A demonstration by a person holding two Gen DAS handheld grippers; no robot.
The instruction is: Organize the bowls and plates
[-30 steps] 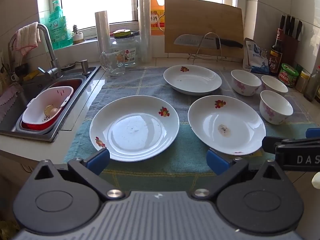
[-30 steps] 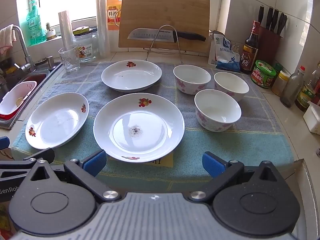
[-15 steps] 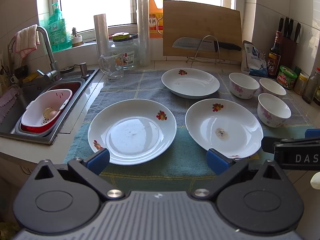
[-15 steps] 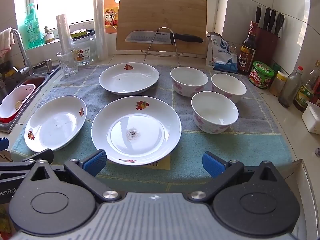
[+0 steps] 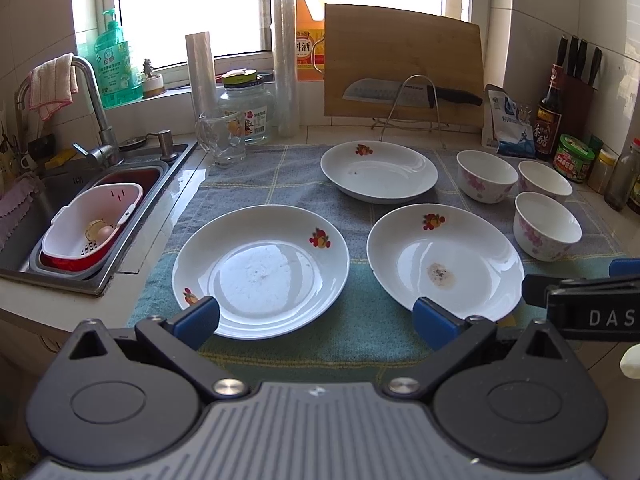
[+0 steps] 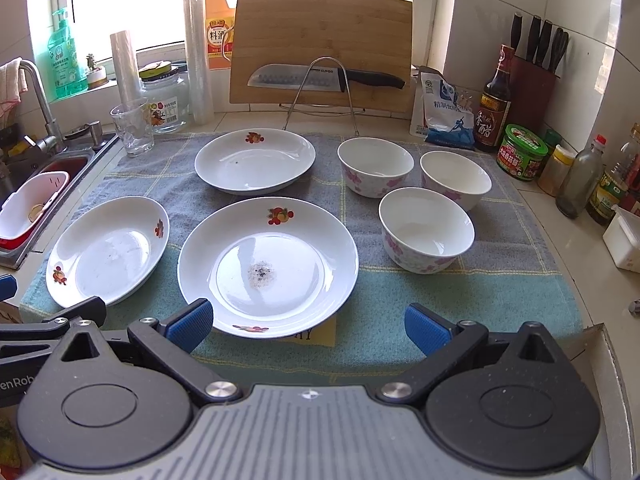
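Both jaws wide, empty: left gripper (image 5: 316, 320) w/ near plate (image 5: 260, 270) at 12 o'clock, right gripper (image 6: 308, 322) facing middle plate (image 6: 268, 266); 3 bowls (image 6: 426, 230) at 2 o'clock, likely for stacking.

Three white plates (image 6: 268, 264) (image 6: 108, 250) (image 6: 256, 165) with fruit prints. Three white bowls (image 6: 426, 229) (image 6: 375, 166) (image 6: 456, 178) with pink flowers. One towel (image 6: 460, 292). One cutting board (image 6: 322, 46), one cleaver (image 6: 304, 76), one glass cup (image 6: 133, 132), one jar (image 6: 166, 102). Two film rolls (image 6: 198, 56) (image 6: 125, 68). Four knife handles (image 6: 540, 44) in a block.
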